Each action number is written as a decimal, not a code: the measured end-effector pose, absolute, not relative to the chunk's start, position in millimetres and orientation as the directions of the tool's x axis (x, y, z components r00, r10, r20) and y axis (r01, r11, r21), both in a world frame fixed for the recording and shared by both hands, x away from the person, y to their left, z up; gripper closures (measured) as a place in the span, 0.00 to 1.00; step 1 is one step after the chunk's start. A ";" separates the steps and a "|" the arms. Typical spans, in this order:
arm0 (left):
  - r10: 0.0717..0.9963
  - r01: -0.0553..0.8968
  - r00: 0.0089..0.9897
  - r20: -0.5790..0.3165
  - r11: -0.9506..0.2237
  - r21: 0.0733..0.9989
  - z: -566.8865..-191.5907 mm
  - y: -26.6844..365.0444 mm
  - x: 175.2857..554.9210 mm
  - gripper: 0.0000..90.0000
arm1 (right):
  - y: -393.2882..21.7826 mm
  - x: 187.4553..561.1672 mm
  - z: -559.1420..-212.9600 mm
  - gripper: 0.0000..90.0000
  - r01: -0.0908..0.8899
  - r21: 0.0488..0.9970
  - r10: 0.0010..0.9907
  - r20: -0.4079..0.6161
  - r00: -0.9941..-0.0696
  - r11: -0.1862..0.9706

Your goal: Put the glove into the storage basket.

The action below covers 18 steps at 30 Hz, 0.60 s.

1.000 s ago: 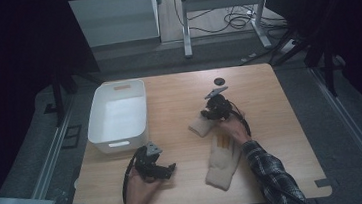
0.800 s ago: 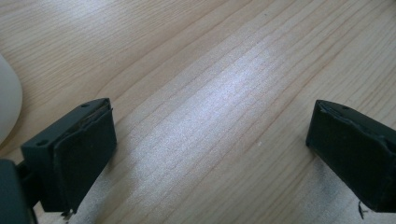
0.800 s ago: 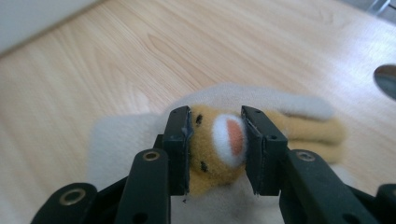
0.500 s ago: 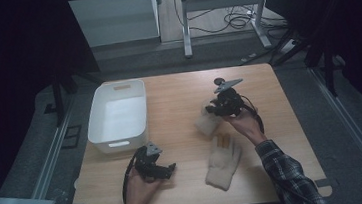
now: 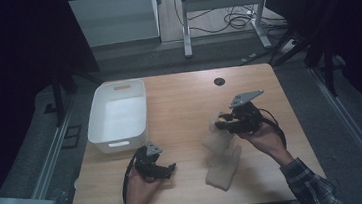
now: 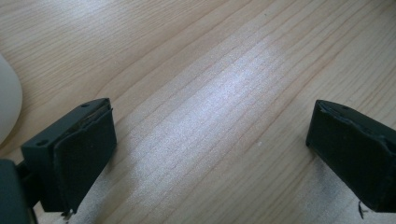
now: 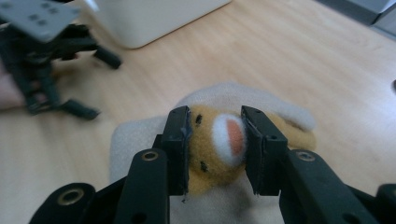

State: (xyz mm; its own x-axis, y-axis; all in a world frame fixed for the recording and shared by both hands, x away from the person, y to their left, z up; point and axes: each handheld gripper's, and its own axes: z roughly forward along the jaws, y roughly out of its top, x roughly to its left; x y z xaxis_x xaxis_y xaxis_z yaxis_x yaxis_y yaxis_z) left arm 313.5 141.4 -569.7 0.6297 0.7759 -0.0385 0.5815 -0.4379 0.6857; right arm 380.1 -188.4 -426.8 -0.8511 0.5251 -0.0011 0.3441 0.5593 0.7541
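High view first: my right gripper (image 5: 220, 124) is off the table (image 5: 179, 102) now, up and to the right of where it was a second ago, when it sat low on the cream plush toy (image 5: 221, 153). The toy's top end has come up with it, while the bottom end still drags on the wood. So I'd say the pick has worked and the carry has begun. The white bin (image 5: 117, 117) sits well apart at the left, with bare wood in between, so there's plenty of room to swing over. My left gripper (image 5: 168, 169) rests near the front edge, just in front of the bin, and hasn't budged.

Left gripper view: both jaws stand wide apart over bare wood, nothing between them, so that one is released.

Right gripper view: the 2 jaws are clenched on the toy's yellow face (image 7: 217, 144), pads pressing either side of the orange and white snout. The bin's wall (image 7: 154, 18) is up top, with my other gripper (image 7: 93, 84) in front of it, so I'd watch that on the way across.
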 end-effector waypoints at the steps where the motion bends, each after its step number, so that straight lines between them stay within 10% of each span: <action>1: 0.776 0.581 0.630 -0.038 -0.438 0.686 -569.7 141.4 313.5 0.02 | -188.4 380.1 -426.8 0.71 0.344 0.754 0.525 -0.001 -0.851 0.559; 18: 0.775 0.581 0.630 -0.039 -0.438 0.686 -569.8 141.4 313.4 0.02 | -193.8 330.8 -509.7 0.62 0.411 0.685 0.475 0.107 -0.873 0.602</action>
State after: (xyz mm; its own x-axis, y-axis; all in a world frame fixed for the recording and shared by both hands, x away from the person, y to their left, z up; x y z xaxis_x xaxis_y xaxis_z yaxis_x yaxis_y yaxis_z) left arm 313.4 141.4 -569.8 0.6304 0.7753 -0.0388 0.5813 -0.4383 0.6855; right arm 330.8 -193.8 -509.7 -0.8734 0.4752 0.1068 0.4112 0.6019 0.6846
